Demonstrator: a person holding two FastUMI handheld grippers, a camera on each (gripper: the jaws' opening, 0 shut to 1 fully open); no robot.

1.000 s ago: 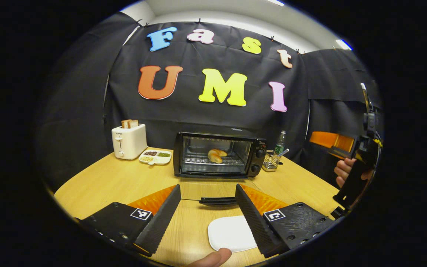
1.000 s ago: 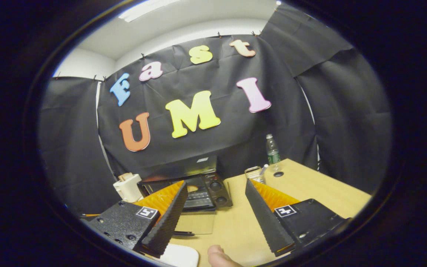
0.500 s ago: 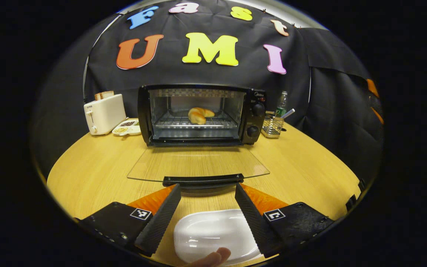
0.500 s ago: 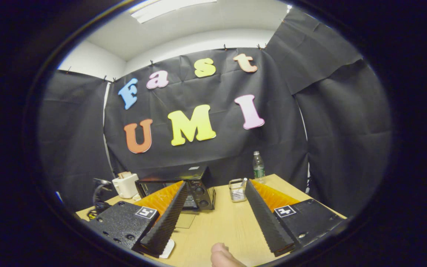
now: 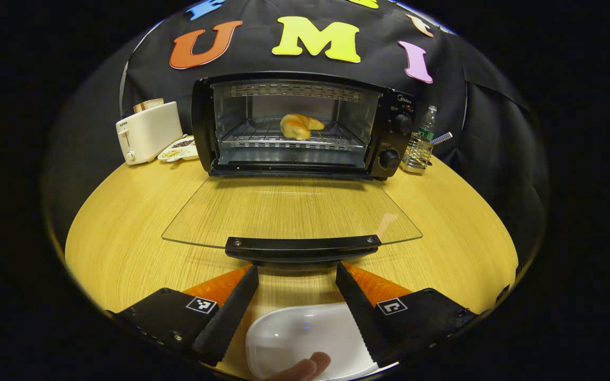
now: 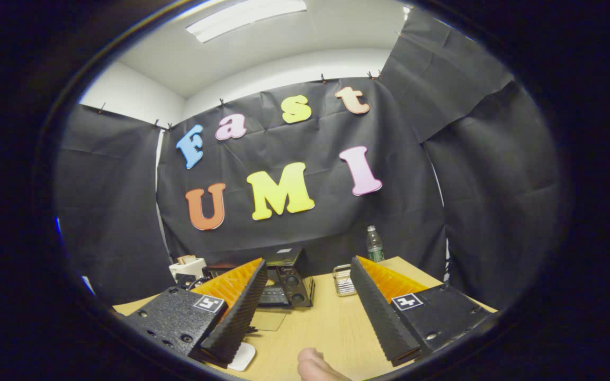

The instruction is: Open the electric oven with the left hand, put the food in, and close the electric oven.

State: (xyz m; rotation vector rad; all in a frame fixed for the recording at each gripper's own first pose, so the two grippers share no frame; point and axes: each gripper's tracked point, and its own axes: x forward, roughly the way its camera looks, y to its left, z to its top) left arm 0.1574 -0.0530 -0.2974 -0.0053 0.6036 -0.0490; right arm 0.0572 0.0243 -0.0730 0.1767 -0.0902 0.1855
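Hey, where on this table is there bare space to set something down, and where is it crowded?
Bare wooden table lies left of the open glass oven door, below the toaster, and again right of the door, below the wire basket. Crowded: the back edge, with toaster, snack tray, oven, basket and bottle. The white plate takes the near middle.

A staged recording booth, not a home kitchen. Black cloth (image 6: 294,211) hangs behind the oven (image 5: 294,127). A toaster (image 5: 149,132) stands left of it.
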